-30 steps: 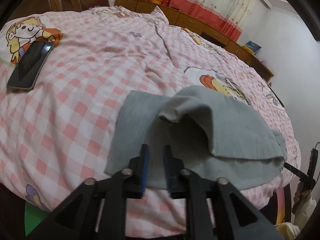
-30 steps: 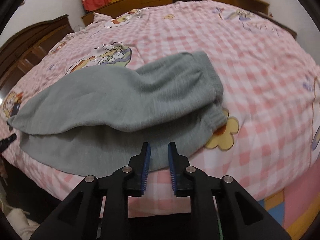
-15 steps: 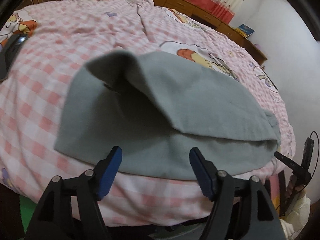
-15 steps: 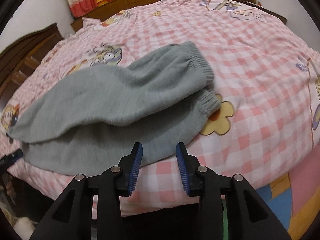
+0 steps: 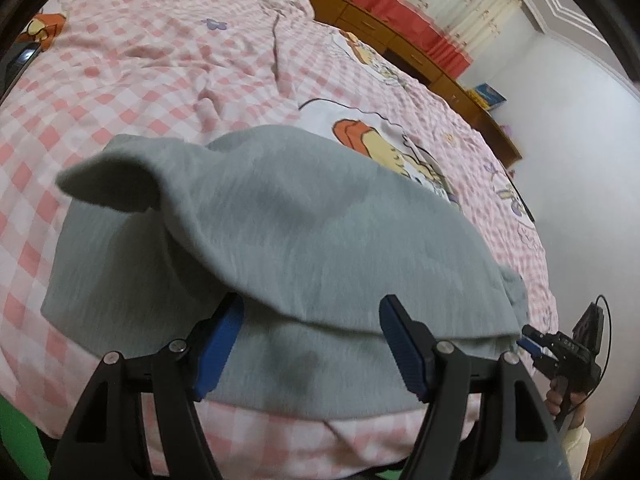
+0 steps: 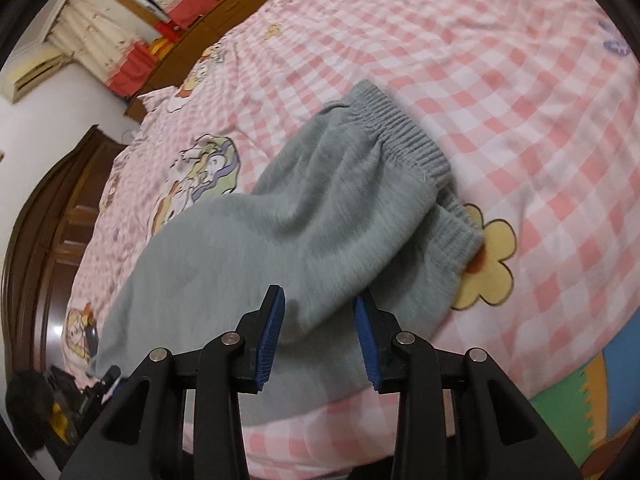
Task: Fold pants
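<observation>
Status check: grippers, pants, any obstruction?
Left gripper open, right gripper open, both at the near edge, nothing gripped. Grey pants on the checked bedspread, legs roughly overlapped. No obstruction visible.

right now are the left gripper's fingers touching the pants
Touching. The left wrist view shows the left gripper with one of its fingers tucked under the upper layer of the pants, tip hidden by fabric.

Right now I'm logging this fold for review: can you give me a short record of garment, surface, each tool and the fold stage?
garment: grey pants, one leg laid over the other, cuffs offset
surface: pink checked bedspread
left tool: open, straddling the near edge of the top layer
right tool: open, fabric between its pads, not pinched
stage: folded lengthwise, no crosswise fold yet
</observation>
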`<state>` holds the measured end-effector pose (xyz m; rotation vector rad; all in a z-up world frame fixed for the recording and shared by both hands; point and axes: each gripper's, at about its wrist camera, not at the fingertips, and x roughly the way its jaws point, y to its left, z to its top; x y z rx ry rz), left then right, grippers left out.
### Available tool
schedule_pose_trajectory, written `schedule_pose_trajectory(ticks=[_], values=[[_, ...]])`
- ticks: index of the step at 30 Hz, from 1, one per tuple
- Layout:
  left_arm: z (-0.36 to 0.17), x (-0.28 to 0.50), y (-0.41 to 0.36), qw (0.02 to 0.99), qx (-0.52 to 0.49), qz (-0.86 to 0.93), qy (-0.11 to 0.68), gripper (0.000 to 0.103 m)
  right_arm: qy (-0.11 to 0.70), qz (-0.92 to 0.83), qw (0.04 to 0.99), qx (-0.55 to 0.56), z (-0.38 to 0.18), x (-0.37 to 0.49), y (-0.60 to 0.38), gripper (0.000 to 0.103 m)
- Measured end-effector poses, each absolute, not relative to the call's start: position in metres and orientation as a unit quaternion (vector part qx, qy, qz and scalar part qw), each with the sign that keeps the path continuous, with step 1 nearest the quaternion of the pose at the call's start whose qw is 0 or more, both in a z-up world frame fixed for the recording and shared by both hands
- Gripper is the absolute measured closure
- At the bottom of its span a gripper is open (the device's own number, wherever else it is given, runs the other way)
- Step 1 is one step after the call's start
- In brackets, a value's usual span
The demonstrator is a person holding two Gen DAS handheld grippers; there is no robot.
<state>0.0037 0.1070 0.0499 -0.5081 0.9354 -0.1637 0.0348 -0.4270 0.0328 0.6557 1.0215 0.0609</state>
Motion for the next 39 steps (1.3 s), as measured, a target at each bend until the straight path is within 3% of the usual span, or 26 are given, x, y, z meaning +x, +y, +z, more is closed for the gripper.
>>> schedule_pose_trajectory(ticks=[6, 9, 10, 11, 12, 13, 17, 22, 27, 39], values=[[0.038, 0.02, 0.11, 0.852, -0.264, -0.065, 0.448, 0.031, 0.48, 0.012, 0.809, 0.339, 0.023, 0.052, -0.433, 0.067], [0.042, 0.025, 0.107, 0.858, -0.252, -0.066, 0.443, 0.041, 0.476, 0.004, 0.811, 0.342, 0.026, 0.058, -0.437, 0.067], [0.044, 0.027, 0.106, 0.859, -0.248, -0.067, 0.442, 0.052, 0.473, 0.004, 0.811, 0.345, 0.027, 0.06, -0.438, 0.067], [0.046, 0.029, 0.106, 0.86, -0.247, -0.069, 0.441, 0.066, 0.47, 0.005, 0.812, 0.346, 0.029, 0.063, -0.439, 0.076], [0.047, 0.031, 0.105, 0.86, -0.248, -0.073, 0.44, 0.075, 0.469, 0.004, 0.815, 0.341, 0.031, 0.066, -0.438, 0.092], [0.049, 0.033, 0.106, 0.857, -0.254, -0.081, 0.441, 0.088, 0.469, 0.003, 0.818, 0.333, 0.034, 0.068, -0.438, 0.095], [0.066, 0.037, 0.105, 0.866, -0.245, -0.096, 0.425, 0.099, 0.442, 0.016, 0.837, 0.321, 0.063, 0.074, -0.44, 0.097], [0.11, 0.028, 0.113, 0.894, -0.227, -0.101, 0.374, 0.099, 0.416, 0.036, 0.864, 0.281, 0.106, 0.063, -0.434, 0.097], [0.129, 0.002, 0.122, 0.909, -0.205, -0.086, 0.352, 0.099, 0.422, 0.05, 0.866, 0.262, 0.101, 0.033, -0.428, 0.097], [0.04, -0.029, 0.115, 0.876, -0.166, -0.041, 0.45, 0.099, 0.476, 0.024, 0.835, 0.275, 0.009, 0.01, -0.436, 0.097]])
